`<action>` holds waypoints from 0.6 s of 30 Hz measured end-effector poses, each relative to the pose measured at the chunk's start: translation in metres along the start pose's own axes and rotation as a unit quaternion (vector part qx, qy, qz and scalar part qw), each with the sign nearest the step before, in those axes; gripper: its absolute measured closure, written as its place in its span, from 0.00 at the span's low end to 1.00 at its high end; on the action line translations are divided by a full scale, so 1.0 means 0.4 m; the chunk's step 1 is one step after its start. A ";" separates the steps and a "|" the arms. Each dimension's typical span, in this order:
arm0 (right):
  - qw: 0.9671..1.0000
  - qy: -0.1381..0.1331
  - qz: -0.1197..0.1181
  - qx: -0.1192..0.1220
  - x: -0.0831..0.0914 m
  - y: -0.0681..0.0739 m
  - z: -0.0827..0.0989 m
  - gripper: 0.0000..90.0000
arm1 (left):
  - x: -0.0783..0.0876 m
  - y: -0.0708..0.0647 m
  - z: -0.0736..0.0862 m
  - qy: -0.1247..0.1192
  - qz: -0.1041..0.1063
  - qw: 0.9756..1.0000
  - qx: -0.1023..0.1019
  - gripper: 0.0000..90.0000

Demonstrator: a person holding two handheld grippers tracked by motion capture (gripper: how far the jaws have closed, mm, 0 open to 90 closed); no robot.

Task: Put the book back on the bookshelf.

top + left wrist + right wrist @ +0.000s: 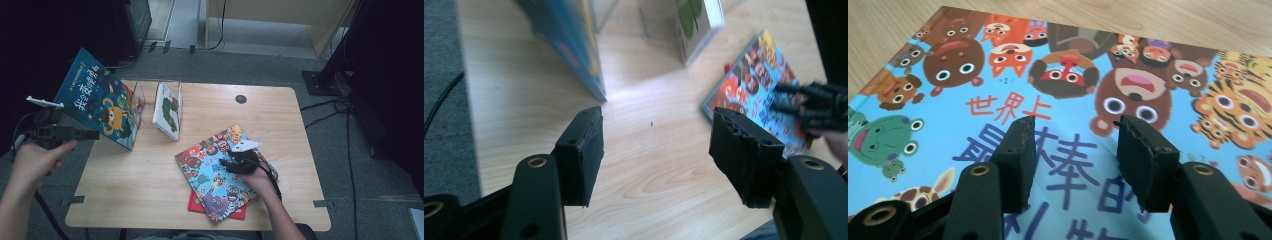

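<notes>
1. The right gripper [235, 162] is over the animal book [210, 172], a flat glossy book with a light blue cover full of cartoon animal faces. Its two black jaws stand apart, just above the cover, with nothing clamped between them.
2. Under this book lies a red book [196, 204]; a red corner and a red edge stick out on the side near the person.
3. The left gripper [82, 134] is at the left edge of the table, jaws also apart and empty. Just beyond it leans a large blue book [100, 97] with yellow characters, and it rests against a clear stand [141, 92] of thin transparent plates.
4. In this stand, farther to the right of the left gripper, a white book [167, 110] with a green picture stands tilted.
5. The right gripper view shows the printed faces and blue characters of the animal book [1148, 75] very close; the rubber fingers [1018, 155] look rough and worn at the edges.
6. The left gripper view shows the bare wood between its jaws, and the right gripper [814, 102] far off, blurred.
7. The table [145, 175] is light wood with rounded corners; the floor [350, 150] is grey carpet with black cables.
</notes>
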State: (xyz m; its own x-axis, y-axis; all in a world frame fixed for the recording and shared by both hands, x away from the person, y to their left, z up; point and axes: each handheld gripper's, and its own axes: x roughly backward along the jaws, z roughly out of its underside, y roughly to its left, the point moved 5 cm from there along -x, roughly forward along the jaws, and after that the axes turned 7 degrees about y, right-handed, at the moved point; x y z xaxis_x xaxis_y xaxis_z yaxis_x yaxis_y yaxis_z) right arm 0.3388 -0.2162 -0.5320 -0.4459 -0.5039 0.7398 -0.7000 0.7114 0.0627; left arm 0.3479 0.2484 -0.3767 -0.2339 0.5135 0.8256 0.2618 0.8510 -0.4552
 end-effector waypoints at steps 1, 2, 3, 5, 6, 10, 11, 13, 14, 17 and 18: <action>1.000 0.001 0.001 -0.002 0.002 -0.005 0.001 0.56 | -0.011 -0.006 0.006 0.002 0.001 1.000 -0.003 0.43; 1.000 0.001 0.002 -0.005 0.004 -0.010 0.002 0.56 | -0.023 -0.015 0.012 0.001 0.003 1.000 -0.011 0.43; 1.000 0.001 0.004 -0.008 0.007 -0.015 0.003 0.56 | -0.030 -0.021 0.015 0.000 0.004 1.000 -0.013 0.43; 1.000 0.000 0.004 -0.013 0.011 -0.020 0.005 0.57 | -0.049 -0.035 0.021 0.000 0.005 1.000 -0.024 0.43; 1.000 0.000 0.005 -0.014 0.015 -0.024 0.006 0.57 | -0.058 -0.042 0.024 0.001 0.005 1.000 -0.030 0.43; 1.000 -0.006 0.009 -0.022 0.030 -0.037 0.009 0.58 | -0.098 -0.071 0.031 0.008 -0.003 0.998 -0.054 0.44; 1.000 -0.008 0.011 -0.024 0.034 -0.042 0.011 0.58 | -0.108 -0.079 0.031 0.009 -0.003 0.998 -0.060 0.44; 0.999 -0.012 0.011 -0.032 0.042 -0.049 0.014 0.58 | -0.128 -0.095 0.031 0.006 0.000 0.997 -0.072 0.44; 0.999 -0.011 0.010 -0.036 0.047 -0.052 0.017 0.58 | -0.139 -0.103 0.031 0.009 0.003 0.997 -0.080 0.45; 0.999 -0.019 0.016 -0.038 0.058 -0.062 0.026 0.59 | -0.176 -0.123 0.030 0.017 0.000 0.995 -0.097 0.46; 0.999 -0.023 0.017 -0.040 0.062 -0.064 0.029 0.60 | -0.189 -0.128 0.029 0.021 0.003 0.995 -0.100 0.46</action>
State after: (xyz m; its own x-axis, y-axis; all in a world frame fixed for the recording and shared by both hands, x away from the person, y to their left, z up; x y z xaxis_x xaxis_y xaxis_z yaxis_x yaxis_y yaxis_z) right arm 0.3391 -0.2525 -0.5229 -0.4958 -0.4991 0.7107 -0.6378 0.7647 0.0920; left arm 0.3412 0.1672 -0.4197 -0.1937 0.5103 0.8379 0.4452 0.8068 -0.3884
